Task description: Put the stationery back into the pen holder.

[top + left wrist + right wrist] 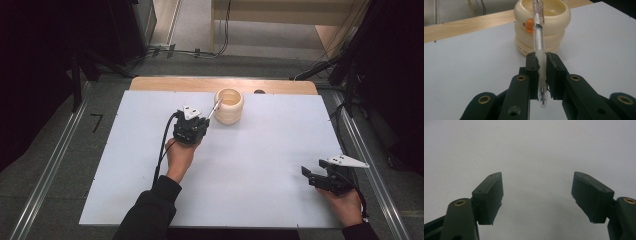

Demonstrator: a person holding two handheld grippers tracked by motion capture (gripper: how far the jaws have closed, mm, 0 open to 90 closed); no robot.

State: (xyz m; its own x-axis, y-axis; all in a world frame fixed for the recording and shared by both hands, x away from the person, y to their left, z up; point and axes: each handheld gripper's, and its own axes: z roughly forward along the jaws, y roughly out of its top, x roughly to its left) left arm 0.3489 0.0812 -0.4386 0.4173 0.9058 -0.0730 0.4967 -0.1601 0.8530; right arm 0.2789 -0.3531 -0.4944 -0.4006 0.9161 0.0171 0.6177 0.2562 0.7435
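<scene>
A clear plastic pen [539, 37] is clamped between the black jaws of my left gripper [542, 62], its far end pointing at the mouth of a cream ribbed cup [542, 23] with an orange spot. In the high view the left gripper [205, 120] sits just left of the cup [229, 106], and the pen [214, 109] slants up toward its rim. My right gripper [311, 176] rests near the table's right front corner. Its jaws stand wide apart over bare white surface [536, 187], with nothing between them.
The white table sheet [250, 160] lies on a wooden top [165, 84]. Metal rails [50, 170] run along both sides of the table. Cables [190, 51] trail on the floor behind it.
</scene>
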